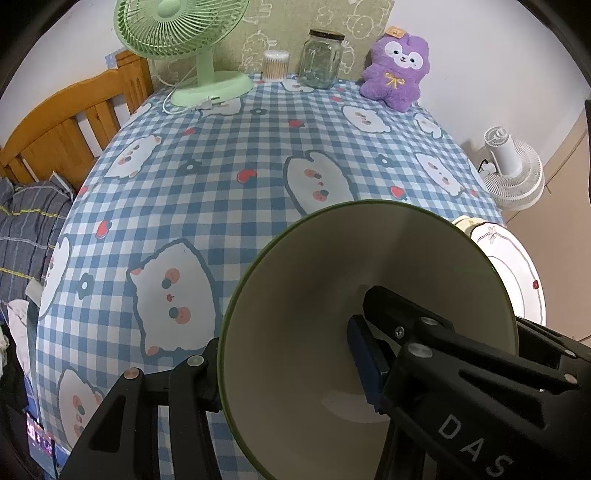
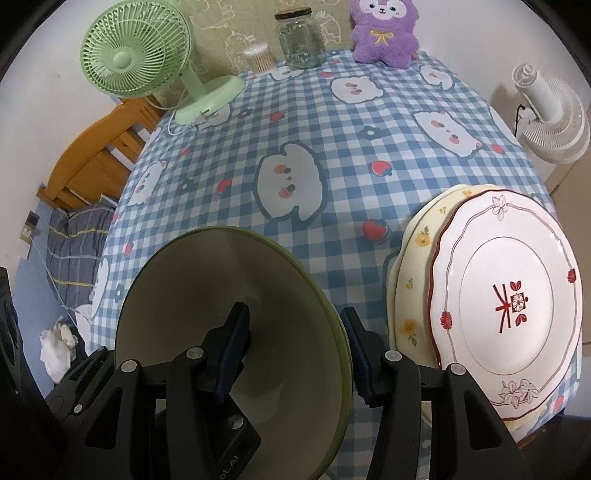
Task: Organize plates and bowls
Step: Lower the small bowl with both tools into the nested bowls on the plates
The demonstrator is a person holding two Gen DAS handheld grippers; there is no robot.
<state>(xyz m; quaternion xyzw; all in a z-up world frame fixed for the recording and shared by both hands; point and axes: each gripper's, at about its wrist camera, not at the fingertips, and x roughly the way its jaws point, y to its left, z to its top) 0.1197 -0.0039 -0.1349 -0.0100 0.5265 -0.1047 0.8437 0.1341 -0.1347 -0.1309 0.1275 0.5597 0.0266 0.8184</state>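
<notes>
A bowl (image 1: 314, 295) with a green rim and a cream inside stands close to the front of the checked tablecloth (image 1: 221, 177). My left gripper (image 1: 284, 347) straddles its left wall, one finger outside at the rim and the blue pad inside, shut on it. My right gripper (image 2: 293, 314) straddles the same bowl (image 2: 207, 280) on its right wall, also shut. To the right a white plate with red motifs (image 2: 509, 295) lies on a cream plate with yellow flowers (image 2: 413, 295). The white plate (image 1: 517, 266) peeks out behind the bowl in the left wrist view.
At the table's back stand a green desk fan (image 1: 184, 33), a tub of cotton swabs (image 1: 275, 64), a glass jar (image 1: 321, 59) and a purple plush toy (image 1: 397, 66). A white fan (image 2: 550, 107) is beyond the right edge, a wooden bed frame (image 1: 66, 125) to the left.
</notes>
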